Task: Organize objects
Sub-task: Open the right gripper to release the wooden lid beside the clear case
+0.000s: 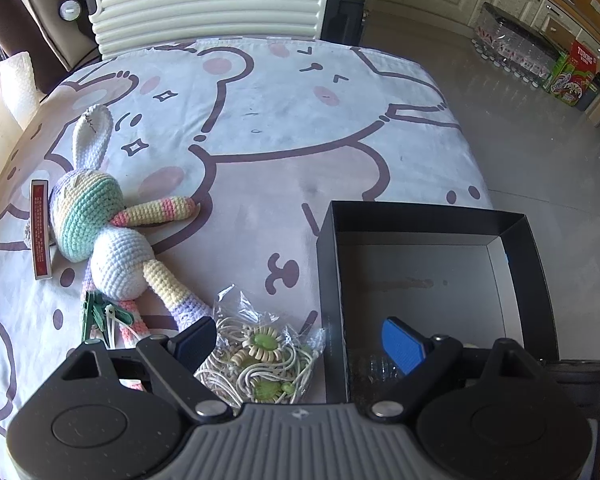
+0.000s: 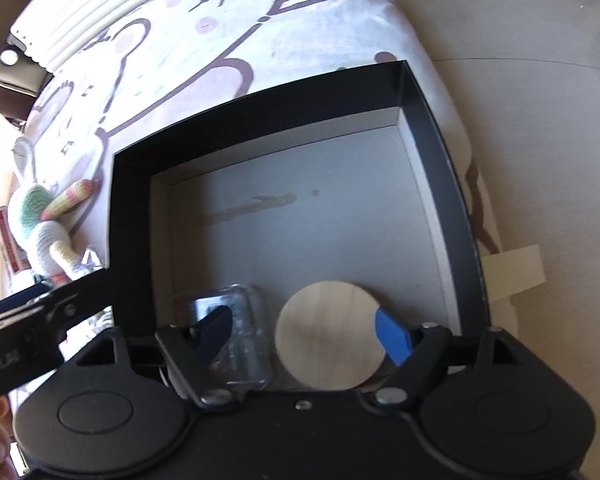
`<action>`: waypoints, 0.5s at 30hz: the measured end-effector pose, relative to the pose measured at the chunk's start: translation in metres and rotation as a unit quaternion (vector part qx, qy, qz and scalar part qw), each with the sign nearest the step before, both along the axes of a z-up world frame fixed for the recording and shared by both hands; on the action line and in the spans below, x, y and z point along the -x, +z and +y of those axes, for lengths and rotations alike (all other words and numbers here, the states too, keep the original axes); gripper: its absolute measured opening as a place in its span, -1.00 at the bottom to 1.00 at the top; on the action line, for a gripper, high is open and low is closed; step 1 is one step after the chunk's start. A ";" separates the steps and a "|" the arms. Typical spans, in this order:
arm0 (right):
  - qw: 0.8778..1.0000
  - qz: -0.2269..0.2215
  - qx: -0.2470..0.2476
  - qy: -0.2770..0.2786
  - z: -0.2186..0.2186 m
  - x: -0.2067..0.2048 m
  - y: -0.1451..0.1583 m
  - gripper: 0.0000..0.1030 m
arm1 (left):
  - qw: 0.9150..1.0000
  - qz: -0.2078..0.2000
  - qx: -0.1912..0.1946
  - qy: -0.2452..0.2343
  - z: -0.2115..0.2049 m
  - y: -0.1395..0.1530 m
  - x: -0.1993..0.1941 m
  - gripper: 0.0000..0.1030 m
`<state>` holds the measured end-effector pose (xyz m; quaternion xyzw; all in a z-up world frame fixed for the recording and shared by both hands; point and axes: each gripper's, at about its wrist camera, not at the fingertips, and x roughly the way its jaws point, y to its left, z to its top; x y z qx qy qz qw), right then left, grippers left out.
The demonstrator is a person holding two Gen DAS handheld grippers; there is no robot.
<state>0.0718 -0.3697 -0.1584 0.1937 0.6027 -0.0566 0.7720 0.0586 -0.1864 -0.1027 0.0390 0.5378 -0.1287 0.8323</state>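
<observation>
Nearest to us, w/ the left gripper (image 1: 302, 342), jaws stand wide apart and empty, straddling the bagged cord bundle (image 1: 260, 356) and the near wall of the black box (image 1: 328, 280); one pad over the bag's edge, the other inside the box. That bag is crinkly clear film around looped cream cord w/ green flower beads: light, soft, slippery on the outside, so we'd pinch through the film onto the bulk of the cord at mid-bundle, not a loose corner. Right gripper (image 2: 306, 330) hangs inside the box, jaws open, nothing pressed; the wooden disc (image 2: 326, 336) lies flat on the box floor between its pads, seemingly already let go, beside a small clear plastic case (image 2: 236, 336). Disc is stiff, light, thin, hard to lift flat, best by the rim; the case is rigid but slick. Just beyond the bag, a green clip (image 1: 100, 314) w/ a white cable (image 1: 118, 320) sits by the crochet bunny's (image 1: 112, 236) legs; small, hard, easy. Bunny is soft, squashy, light, limbs floppy, so grab the torso. Farther left, a red-and-white card box (image 1: 40, 230), thin, take across its narrow sides. All rest on the cartoon-print cloth (image 1: 284, 120), probably still to go in.
</observation>
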 end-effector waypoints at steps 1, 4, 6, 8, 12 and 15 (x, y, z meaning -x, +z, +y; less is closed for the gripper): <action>1.000 0.002 0.002 0.001 0.001 -0.001 -0.001 0.61 | 1.000 0.000 0.000 0.000 0.000 0.000 0.000 0.75; 1.000 0.004 0.006 0.011 0.001 -0.004 -0.003 0.86 | 1.000 0.001 0.000 -0.002 0.001 -0.002 -0.001 0.75; 1.000 0.007 0.004 0.013 0.000 -0.006 -0.005 0.94 | 1.000 0.002 -0.002 -0.001 0.002 -0.004 -0.003 0.75; 1.000 0.009 0.006 0.012 -0.001 -0.005 -0.005 1.00 | 1.000 0.004 -0.003 0.001 0.003 -0.005 -0.005 0.75; 1.000 0.017 0.009 0.014 0.002 -0.010 -0.008 1.00 | 1.000 0.005 -0.003 0.005 0.004 -0.007 -0.007 0.75; 1.000 0.023 -0.001 0.008 0.001 -0.013 -0.010 1.00 | 1.000 0.006 0.007 0.011 0.007 -0.006 -0.009 0.75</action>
